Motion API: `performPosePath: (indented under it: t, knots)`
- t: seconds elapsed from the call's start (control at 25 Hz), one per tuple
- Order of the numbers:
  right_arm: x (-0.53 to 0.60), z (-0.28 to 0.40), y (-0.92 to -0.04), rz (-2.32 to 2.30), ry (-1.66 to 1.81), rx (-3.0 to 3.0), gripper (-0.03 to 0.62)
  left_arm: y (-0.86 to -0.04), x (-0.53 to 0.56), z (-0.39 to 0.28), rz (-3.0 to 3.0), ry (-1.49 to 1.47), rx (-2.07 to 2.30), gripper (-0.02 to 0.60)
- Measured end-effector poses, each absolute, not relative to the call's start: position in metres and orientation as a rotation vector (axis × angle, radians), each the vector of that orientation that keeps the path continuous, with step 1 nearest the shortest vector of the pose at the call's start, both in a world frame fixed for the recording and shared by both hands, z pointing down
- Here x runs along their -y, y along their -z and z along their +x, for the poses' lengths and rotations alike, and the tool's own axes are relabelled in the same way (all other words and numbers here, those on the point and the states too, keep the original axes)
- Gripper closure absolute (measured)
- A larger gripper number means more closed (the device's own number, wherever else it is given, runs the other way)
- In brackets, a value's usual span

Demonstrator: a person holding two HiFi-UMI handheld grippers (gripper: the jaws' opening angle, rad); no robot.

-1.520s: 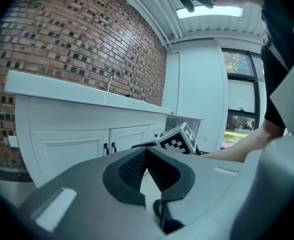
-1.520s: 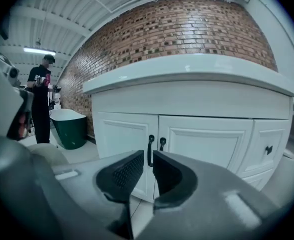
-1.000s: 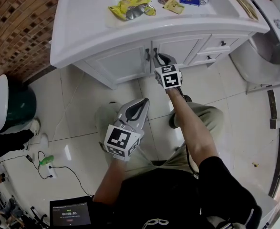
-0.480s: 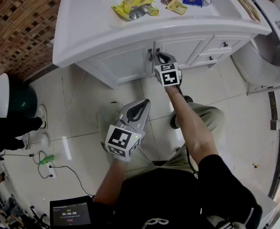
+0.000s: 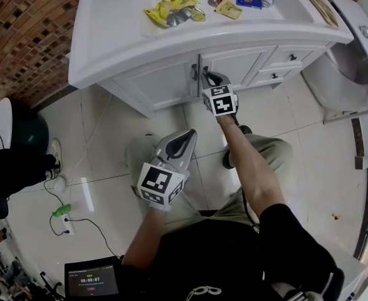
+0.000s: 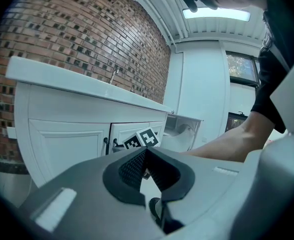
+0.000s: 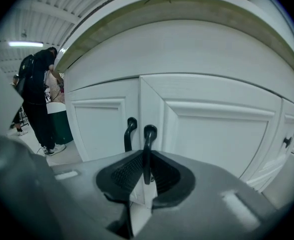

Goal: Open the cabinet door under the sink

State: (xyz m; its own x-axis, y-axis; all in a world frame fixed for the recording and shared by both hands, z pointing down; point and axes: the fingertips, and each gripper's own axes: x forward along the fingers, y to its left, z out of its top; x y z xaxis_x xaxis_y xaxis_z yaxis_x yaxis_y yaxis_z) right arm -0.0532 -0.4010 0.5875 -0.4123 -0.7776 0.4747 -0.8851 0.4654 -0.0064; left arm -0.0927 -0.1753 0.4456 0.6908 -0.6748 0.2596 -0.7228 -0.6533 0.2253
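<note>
The white cabinet under the sink has two doors, the left door [image 5: 155,83] and the right door [image 5: 237,64], with dark handles side by side at the middle. My right gripper [image 5: 211,79] is shut on the right door's handle [image 7: 148,144], whose bar runs between the pads. The left door's handle [image 7: 130,132] stands free beside it. The right door [image 7: 217,129] shows its inner edge, standing a little ajar. My left gripper [image 5: 185,137] hangs lower over the floor tiles, shut and holding nothing, and it points at the cabinet [image 6: 66,139].
Snack packets [image 5: 174,10] and small items lie on the white vanity top [image 5: 108,36]. Drawers [image 5: 284,64] sit right of the doors, and a toilet [image 5: 350,68] stands further right. A green bin [image 5: 30,137], a bystander's legs [image 5: 14,168] and a floor cable [image 5: 61,212] are at the left.
Both grippers keep their places, the right one still at the handle. The bystander at the left edge has shifted.
</note>
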Motion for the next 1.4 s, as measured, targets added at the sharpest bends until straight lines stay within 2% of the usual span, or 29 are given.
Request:
performPosePath:
  t: [0.8,1.4]
  knots:
    - [0.347,-0.034,-0.588,1.272,-0.328,2.391,0.557,-0.441,0.164,-0.064,2.624,-0.227,1.04,0.566]
    - [0.3,-0.005,-0.587,1.14,-0.314,2.476,0.559,-0.44,0.151,-0.013,2.67,-0.247,0.945,0.566]
